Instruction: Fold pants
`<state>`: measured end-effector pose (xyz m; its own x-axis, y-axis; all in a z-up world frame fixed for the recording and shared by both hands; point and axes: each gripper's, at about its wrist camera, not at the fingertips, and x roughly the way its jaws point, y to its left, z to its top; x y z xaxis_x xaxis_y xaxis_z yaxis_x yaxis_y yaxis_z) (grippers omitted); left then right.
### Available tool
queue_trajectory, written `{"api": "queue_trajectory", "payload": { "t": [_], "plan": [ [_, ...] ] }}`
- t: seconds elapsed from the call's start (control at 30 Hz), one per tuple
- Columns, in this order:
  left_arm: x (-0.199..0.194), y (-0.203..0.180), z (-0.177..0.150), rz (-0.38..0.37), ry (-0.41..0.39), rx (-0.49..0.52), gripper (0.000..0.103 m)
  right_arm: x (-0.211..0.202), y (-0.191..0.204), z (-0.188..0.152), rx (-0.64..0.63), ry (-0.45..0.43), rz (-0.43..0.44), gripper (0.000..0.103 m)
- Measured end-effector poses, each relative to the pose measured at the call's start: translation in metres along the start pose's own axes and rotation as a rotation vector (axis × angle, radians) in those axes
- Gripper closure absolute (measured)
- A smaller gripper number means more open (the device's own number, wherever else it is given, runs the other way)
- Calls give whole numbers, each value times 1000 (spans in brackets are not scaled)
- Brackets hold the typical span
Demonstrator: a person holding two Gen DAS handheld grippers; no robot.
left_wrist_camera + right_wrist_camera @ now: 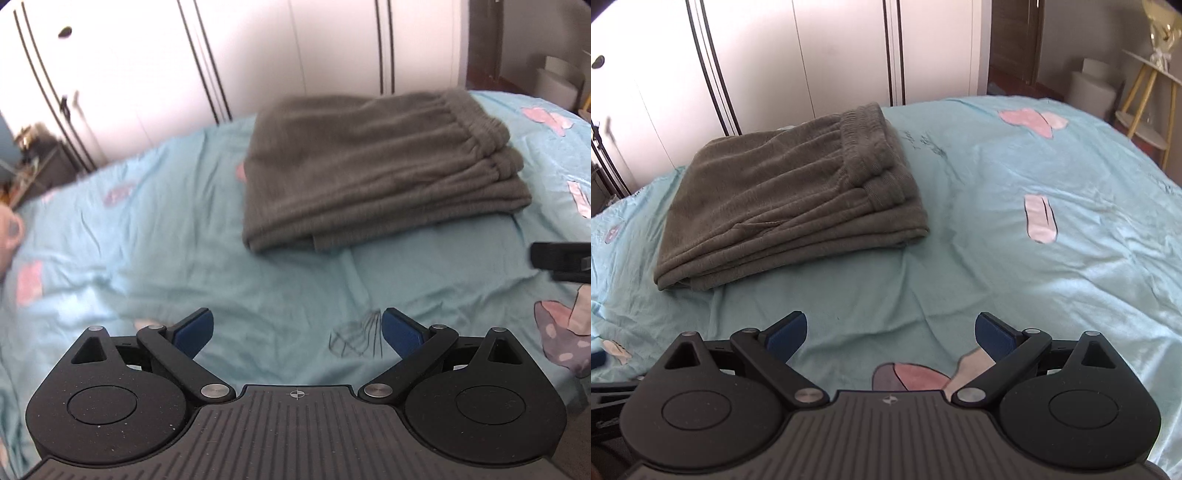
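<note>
Grey ribbed pants [790,192] folded square

home bedroom | bed with light-blue sheet [1015,258] | white wardrobe doors [831,55] behind

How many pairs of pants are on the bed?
1. The grey pants lie folded in a stack on the blue bedsheet, ahead of both open grippers, left and right. Nothing else looks like clothing, though the views miss parts of the bed.
</note>
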<state>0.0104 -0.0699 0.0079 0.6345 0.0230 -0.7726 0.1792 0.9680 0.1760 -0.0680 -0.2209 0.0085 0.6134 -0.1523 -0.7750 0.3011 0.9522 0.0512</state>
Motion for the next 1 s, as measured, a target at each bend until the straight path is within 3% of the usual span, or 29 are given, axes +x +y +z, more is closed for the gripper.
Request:
{"api": "queue_trajectory", "payload": {
  "t": [0.17, 0.33, 0.43, 0.6, 0.8, 1.0],
  "plan": [
    [-13, 7, 16, -1, -64, -46, 2, -1, 14, 9, -9, -22, 13, 5],
    [-12, 27, 39, -65, -104, -162, 2, -10, 30, 20, -80, -13, 10, 5],
    [-1, 37, 34, -65, -147, -247, 2, -19, 37, 23, -133, -66, 14, 5],
    [31, 45, 18, -101, -87, -398, 2, -7, 27, 16, -69, -118, 2, 5],
    [44, 26, 23, -27, -62, -282, 2, 13, 22, 24, -9, -110, 14, 5],
    [53, 1, 24, 10, -53, -123, 2, 36, 33, 25, -69, -73, -12, 5]
  ]
}}
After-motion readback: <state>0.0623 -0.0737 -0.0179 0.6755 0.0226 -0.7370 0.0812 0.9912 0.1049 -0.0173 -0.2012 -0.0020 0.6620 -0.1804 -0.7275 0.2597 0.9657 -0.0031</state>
